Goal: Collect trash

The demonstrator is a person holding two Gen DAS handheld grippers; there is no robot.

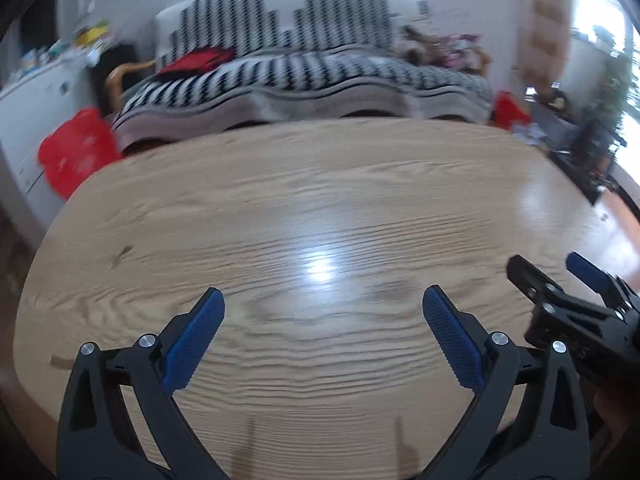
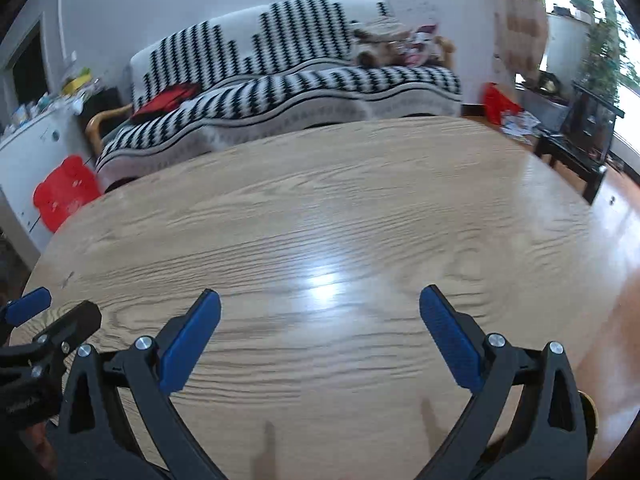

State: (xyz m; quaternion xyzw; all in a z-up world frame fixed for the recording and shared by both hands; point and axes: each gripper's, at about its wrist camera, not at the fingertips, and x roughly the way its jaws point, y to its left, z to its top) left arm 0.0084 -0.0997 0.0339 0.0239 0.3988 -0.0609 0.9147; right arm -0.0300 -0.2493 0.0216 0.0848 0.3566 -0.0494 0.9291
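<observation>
No trash shows in either view. My left gripper (image 1: pixel 323 300) hangs open over the near part of a light wooden table (image 1: pixel 280 208), nothing between its blue pads. My right gripper (image 2: pixel 320 302) is open too, above the same table (image 2: pixel 320 208), its jaws wide apart and empty. In the left wrist view the right gripper (image 1: pixel 556 276) juts in at the right edge. In the right wrist view the left gripper (image 2: pixel 52 312) shows at the lower left, beside my own left finger.
Behind the table stands a sofa under a black-and-white striped cover (image 2: pixel 280 80) with a red cushion (image 2: pixel 166 102). A red plastic stool (image 2: pixel 64 194) and a white cabinet (image 2: pixel 28 148) are at the left. A red bag (image 2: pixel 498 106) and a dark low stand (image 2: pixel 580 140) are at the right.
</observation>
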